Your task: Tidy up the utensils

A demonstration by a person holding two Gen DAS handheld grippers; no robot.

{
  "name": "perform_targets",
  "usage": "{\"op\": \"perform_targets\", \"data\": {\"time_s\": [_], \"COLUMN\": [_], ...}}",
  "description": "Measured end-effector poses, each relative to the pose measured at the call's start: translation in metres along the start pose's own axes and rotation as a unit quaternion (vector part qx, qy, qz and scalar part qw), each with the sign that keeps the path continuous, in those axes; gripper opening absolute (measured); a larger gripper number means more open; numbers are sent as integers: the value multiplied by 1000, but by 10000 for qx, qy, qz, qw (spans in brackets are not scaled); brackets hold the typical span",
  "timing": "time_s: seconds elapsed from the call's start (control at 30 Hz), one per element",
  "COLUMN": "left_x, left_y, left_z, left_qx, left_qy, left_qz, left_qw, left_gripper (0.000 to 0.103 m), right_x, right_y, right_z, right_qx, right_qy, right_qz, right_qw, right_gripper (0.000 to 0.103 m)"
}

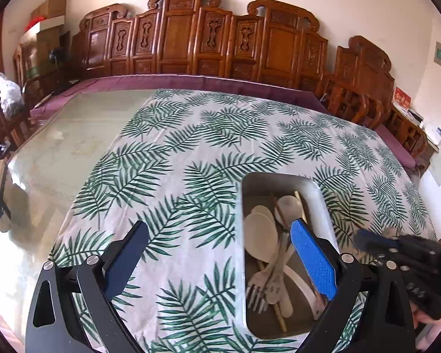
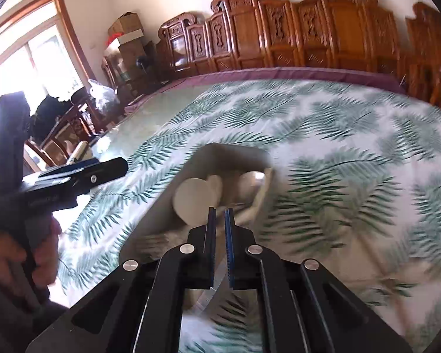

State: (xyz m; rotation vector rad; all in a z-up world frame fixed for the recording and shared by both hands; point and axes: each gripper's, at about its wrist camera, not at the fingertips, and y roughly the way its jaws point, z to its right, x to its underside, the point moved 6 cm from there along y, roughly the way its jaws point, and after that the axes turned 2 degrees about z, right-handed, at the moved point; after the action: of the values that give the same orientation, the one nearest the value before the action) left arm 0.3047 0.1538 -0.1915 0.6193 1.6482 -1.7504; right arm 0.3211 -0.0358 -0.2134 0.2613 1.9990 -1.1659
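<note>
A steel tray [image 1: 320, 194] lies on the leaf-print cloth [image 1: 176, 153], holding pale spoons [image 1: 260, 235], forks [image 1: 258, 291] and chopsticks [image 1: 279, 314] in a loose heap. My left gripper [image 1: 220, 231] is open wide and hovers low over the cloth, its blue-padded right finger [image 1: 311, 259] in front of the tray's right side. At the far right of the left wrist view, my right gripper [image 1: 367, 239] shows as a blur. In its own view the right gripper [image 2: 219, 210] is shut above the blurred tray [image 2: 220, 153], with nothing visible between its pads.
Bare glass tabletop [image 1: 73, 135] lies left of the cloth. Carved wooden furniture [image 1: 191, 35] lines the back wall, with chairs [image 1: 350, 106] at the table's right edge and stacked boxes [image 1: 50, 14] at the back left. A hand [image 2: 11, 259] holds the left gripper's handle.
</note>
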Motion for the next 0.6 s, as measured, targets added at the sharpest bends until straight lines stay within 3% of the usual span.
{"op": "perform_targets", "data": {"time_s": [0.13, 0.33, 0.6], "left_x": [-1, -1, 5], "left_y": [0, 2, 6], "left_z": [17, 49, 101], "left_qx": [117, 318, 553], "left_qy": [114, 237, 458], "left_qz": [23, 46, 71], "left_qw": [9999, 9992, 9974], "left_gripper": [94, 94, 94], "right_x": [10, 31, 57], "right_y": [-40, -85, -91], "right_z": [37, 100, 160], "right_qx": [406, 1086, 1479], "right_qy": [-76, 58, 449], "right_qz": [134, 237, 127], "right_qw": [9991, 9938, 9879], "right_gripper": [18, 22, 35]}}
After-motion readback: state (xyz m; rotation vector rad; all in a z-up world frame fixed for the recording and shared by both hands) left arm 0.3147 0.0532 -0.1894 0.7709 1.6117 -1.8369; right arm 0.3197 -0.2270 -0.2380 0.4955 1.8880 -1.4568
